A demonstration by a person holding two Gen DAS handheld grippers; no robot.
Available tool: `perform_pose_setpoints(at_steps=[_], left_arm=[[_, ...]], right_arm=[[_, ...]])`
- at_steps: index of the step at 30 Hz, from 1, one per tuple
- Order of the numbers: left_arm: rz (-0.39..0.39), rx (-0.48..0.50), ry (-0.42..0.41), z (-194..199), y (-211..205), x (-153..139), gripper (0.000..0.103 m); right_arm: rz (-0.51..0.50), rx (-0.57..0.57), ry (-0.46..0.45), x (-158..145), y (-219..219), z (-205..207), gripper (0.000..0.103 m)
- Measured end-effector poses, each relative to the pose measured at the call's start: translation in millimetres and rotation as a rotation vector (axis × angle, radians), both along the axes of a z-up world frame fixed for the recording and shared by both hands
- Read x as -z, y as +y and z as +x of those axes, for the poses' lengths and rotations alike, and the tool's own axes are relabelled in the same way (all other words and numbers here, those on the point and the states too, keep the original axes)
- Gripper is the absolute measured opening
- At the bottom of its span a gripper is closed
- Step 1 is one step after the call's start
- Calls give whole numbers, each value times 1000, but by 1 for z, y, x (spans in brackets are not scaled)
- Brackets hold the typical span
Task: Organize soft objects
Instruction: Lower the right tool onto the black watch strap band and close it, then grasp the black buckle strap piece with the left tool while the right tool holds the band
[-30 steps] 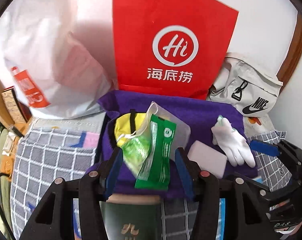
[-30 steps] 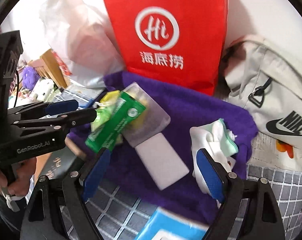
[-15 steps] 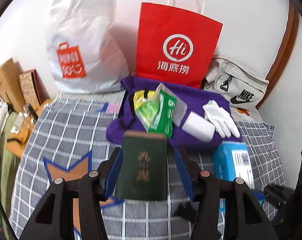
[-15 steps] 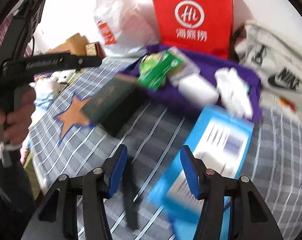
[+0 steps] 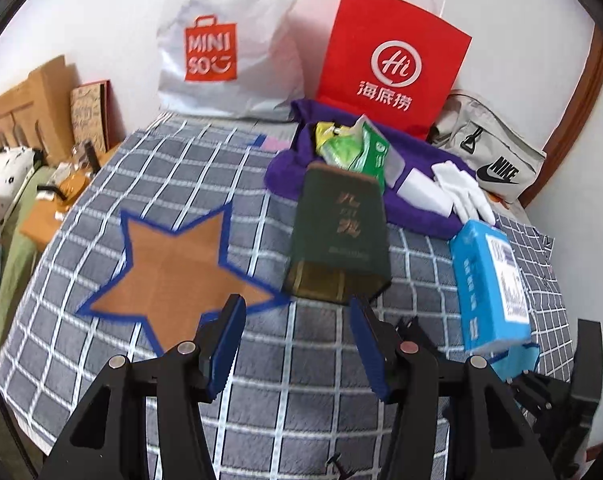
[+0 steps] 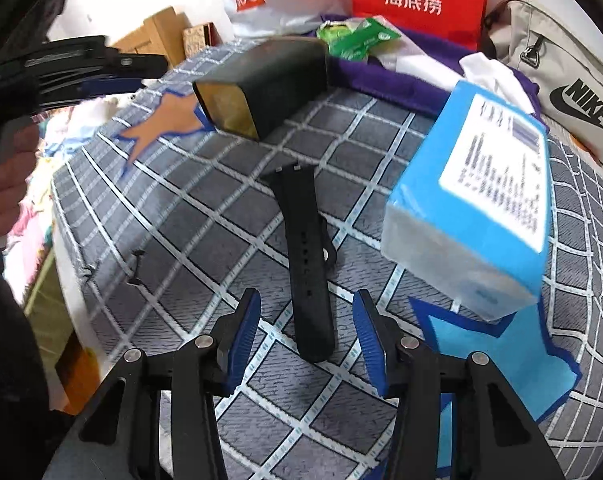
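My left gripper [image 5: 296, 302] is open and empty above the checked cloth [image 5: 261, 392], just short of a dark green box [image 5: 337, 236] and right of an orange star [image 5: 173, 268]. My right gripper [image 6: 307, 296] points down at a black watch strap [image 6: 307, 240]. Its jaws are closing with the strap's near end between them, and the pads do not touch it. A blue tissue pack [image 6: 481, 200] rests on a blue star [image 6: 493, 352]. At the back, a purple cloth [image 5: 417, 216] holds green packets [image 5: 361, 152], a white sponge [image 5: 425, 192] and a white glove [image 5: 465, 192].
A red paper bag [image 5: 389, 72], a white Miniso bag [image 5: 229, 40] and a grey Nike bag [image 5: 493, 152] stand along the wall. Cardboard and clutter [image 5: 41, 112] line the left side. A person's hand [image 6: 5, 188] holds the left gripper [image 6: 93, 76] at the left.
Both grippers have drawn back from the purple cloth toward the near side of the bed. The right jaws have narrowed, and the black strap has come between them.
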State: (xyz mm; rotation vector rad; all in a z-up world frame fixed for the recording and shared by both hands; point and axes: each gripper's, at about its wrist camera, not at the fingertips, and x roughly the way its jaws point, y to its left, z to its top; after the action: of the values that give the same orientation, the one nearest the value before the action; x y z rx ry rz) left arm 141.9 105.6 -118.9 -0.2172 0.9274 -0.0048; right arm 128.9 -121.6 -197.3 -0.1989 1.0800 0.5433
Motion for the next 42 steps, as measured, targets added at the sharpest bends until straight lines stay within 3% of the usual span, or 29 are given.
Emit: perform_pose_setpoints(at_steps=[3,4,5,12,16,19,21,23,25,27,32,42], left_arm=[[-17,-11,15,-8,4,8,52],[-20,-14,18,-9,5,9,52],[-23,-17,21,-11,6,11,52],[-29,-21,13,-20,7,10,52],[-42,-13,15,-23,6,12,52],[-40,-8,25,-25,5,15,52],[-34,-2,28,-27,4,16,52],[-29,-2,30,-29,3,17,52],[-26,3,35,-30,1,18,52],[-22,11,39,-31,-2,20,52],[-18,47,62,-28,-19,26,52],[46,119,86,-22,-70,34,52]], right_arm=[[-26,4,-61,4,7,-1,46],[-31,-1,-75,4,10,-2,40],[-37,-12,-90,4,13,-4,20],[9,-64,2,-2,19,-31,20],[-11,-45,1,2,23,-37,21],[9,-34,-18,4,26,-34,32],[7,-42,-44,5,34,-33,46],[-31,-67,-104,9,46,-37,50],[-39,-72,-143,10,50,-40,45],[-18,-66,-144,8,48,-38,21],[54,-54,-99,2,33,-36,20],[129,58,-158,-27,-33,-54,20]])
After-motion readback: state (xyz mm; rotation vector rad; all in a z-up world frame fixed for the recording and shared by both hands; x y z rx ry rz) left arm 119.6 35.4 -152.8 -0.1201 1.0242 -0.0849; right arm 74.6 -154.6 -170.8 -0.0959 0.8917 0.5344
